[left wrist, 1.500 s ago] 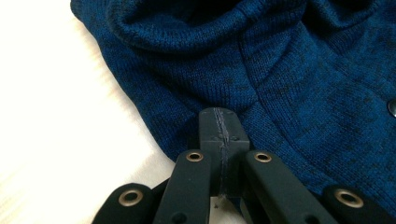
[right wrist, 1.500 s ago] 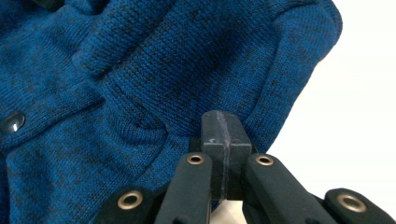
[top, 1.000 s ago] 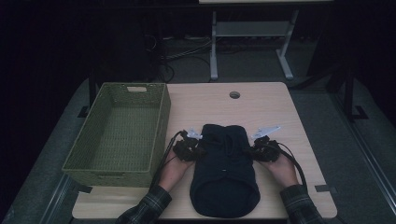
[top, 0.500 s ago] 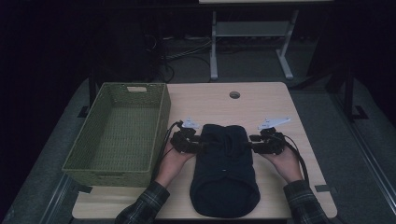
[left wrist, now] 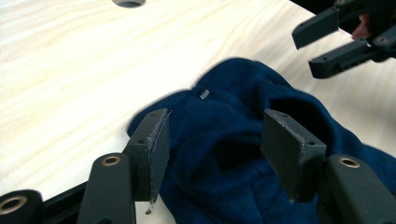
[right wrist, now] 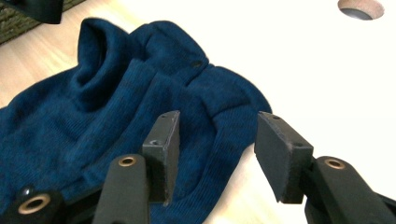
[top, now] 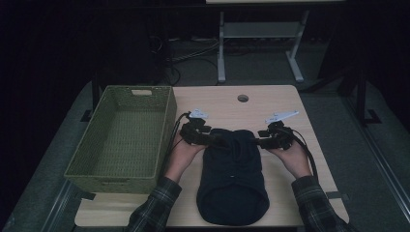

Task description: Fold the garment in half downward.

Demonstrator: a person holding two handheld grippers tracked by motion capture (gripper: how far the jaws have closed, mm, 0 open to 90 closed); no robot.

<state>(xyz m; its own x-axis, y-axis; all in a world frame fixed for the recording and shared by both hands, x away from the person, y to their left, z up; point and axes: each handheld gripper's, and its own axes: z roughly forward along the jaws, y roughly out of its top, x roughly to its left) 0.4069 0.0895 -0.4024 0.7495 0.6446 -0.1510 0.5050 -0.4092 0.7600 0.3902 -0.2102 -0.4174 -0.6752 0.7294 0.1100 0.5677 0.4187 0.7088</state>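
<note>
High view: navy garment flat between left hand-held gripper and right hand-held gripper, both just released.

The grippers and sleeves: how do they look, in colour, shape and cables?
Both the left gripper and the right gripper are black, each with two flat jaws lined by dark grey pads, brass-coloured rivets, a pale three-cornered plate on top and a black trailing cable. The sleeves are dark plaid.

Both tools, left tool and right tool, jaws just opening, gape.
</note>
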